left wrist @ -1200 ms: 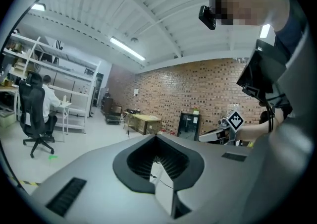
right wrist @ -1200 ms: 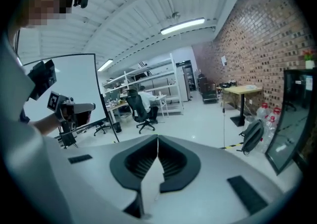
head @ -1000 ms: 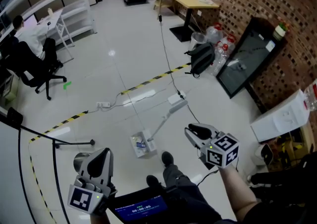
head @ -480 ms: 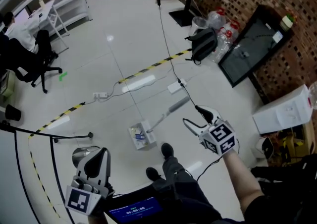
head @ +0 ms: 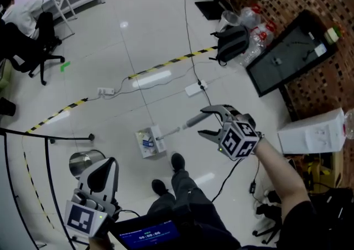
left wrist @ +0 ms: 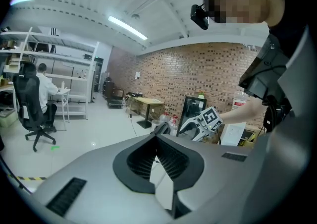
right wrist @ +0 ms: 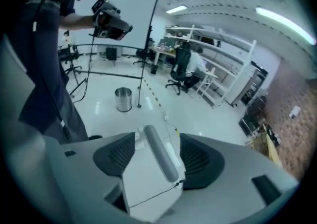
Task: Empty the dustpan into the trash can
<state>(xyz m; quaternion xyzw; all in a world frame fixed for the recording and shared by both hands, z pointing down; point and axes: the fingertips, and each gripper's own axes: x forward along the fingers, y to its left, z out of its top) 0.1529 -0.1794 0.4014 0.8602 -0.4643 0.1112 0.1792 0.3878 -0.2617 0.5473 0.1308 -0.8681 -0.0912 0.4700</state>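
The white dustpan (head: 147, 142) stands on the floor with scraps in it. Its long handle (head: 176, 130) slants up to the right and ends in a grey grip (head: 193, 120). My right gripper (head: 202, 122) is open, one jaw on each side of that grip; in the right gripper view the grip (right wrist: 159, 152) lies between the pads with gaps on both sides. The steel trash can (head: 83, 163) (right wrist: 123, 99) stands left of the dustpan. My left gripper (head: 104, 168) hangs beside the can, shut and holding nothing.
My shoes (head: 177, 161) are right beside the dustpan. Cables and a power strip (head: 194, 89) cross the floor along yellow-black tape (head: 166, 65). A stand's pole (head: 50, 137) runs past the can. A backpack (head: 231, 43), a black screen (head: 287, 58) and a white box (head: 312, 131) line the brick wall.
My right gripper rolled, opened wide and dropped onto the handle's grey grip. The left gripper sank a little near the can.
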